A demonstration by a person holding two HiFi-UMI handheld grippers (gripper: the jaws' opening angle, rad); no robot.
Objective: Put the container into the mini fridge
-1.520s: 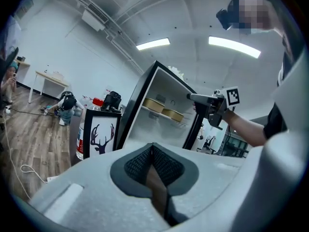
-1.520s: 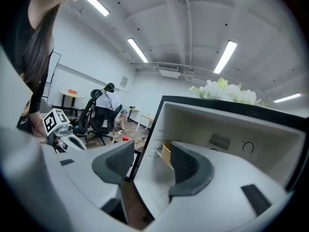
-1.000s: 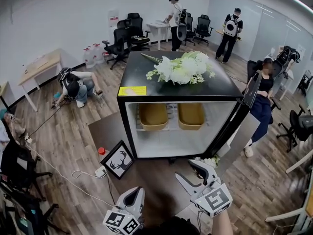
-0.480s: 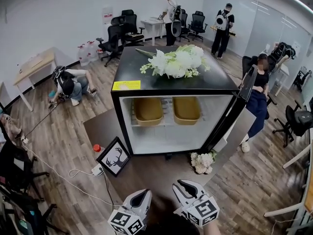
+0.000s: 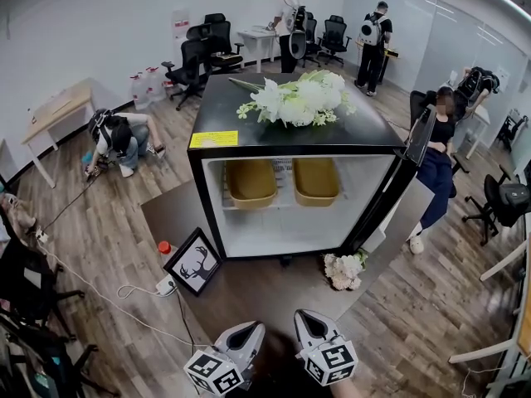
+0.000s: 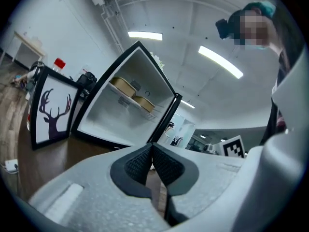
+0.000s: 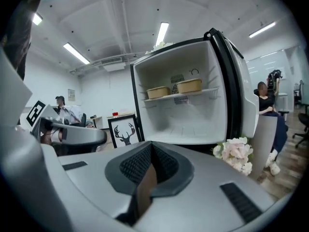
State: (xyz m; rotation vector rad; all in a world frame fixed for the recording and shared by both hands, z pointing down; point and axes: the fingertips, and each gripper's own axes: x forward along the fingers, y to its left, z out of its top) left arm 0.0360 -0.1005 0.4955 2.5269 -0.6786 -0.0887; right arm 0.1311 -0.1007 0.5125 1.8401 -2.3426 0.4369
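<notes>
The black mini fridge (image 5: 282, 222) stands on the floor with its door (image 5: 400, 185) swung open to the right. Two tan containers (image 5: 251, 181) (image 5: 315, 178) sit side by side on its upper shelf, also seen in the right gripper view (image 7: 158, 92) (image 7: 189, 85). Both grippers hang low, well short of the fridge. My left gripper (image 5: 247, 332) (image 6: 152, 149) is shut and holds nothing. The jaws of my right gripper (image 5: 309, 322) (image 7: 151, 148) have just been closing and are now shut, with nothing between them.
White flowers (image 5: 294, 99) lie on the fridge top. A framed deer picture (image 5: 197, 265), a red-capped bottle (image 5: 164, 247) and a power strip (image 5: 166, 288) are at the fridge's left foot, and a flower bunch (image 5: 344, 270) at its right. A person (image 5: 438, 168) stands behind the door.
Both grippers have sunk toward the bottom edge of the head view. The right gripper's jaws, open a second ago, have closed on nothing. The fridge and containers are unmoved.
</notes>
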